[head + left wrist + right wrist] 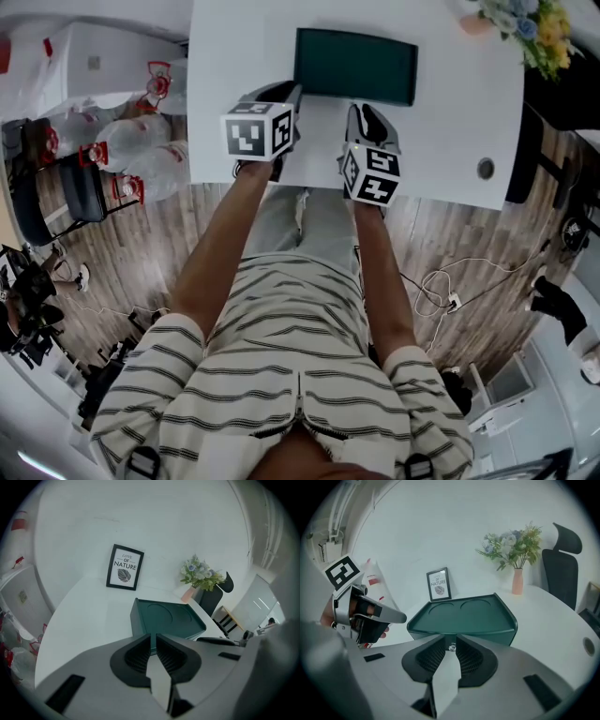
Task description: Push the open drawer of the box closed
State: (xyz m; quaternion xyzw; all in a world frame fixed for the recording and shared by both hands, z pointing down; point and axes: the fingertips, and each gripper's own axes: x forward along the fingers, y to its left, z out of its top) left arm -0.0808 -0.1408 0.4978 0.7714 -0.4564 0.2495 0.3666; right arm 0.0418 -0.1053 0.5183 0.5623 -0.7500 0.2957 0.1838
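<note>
A dark green box (pixel 356 64) (pixel 166 618) (pixel 464 616) with two round recesses in its top stands at the back of the white table (pixel 450 122). Its front face is hidden behind the jaws in both gripper views. My right gripper (pixel 361 111) (pixel 451 639) points at the box front from close by, its jaws a narrow gap apart. A small silver knob (pixel 452 647) shows in that gap, and the pads do not press on it. My left gripper (pixel 281 94) (pixel 153 637) hovers left of the box's near corner, with only a thin slit between its jaws and nothing in it.
A framed leaf picture (pixel 124 567) (pixel 438 585) and a vase of flowers (pixel 190 592) (pixel 517 581) stand behind the box. A black chair (pixel 562 569) sits at the table's right. A round cable hole (pixel 485 169) lies near the table's front right edge.
</note>
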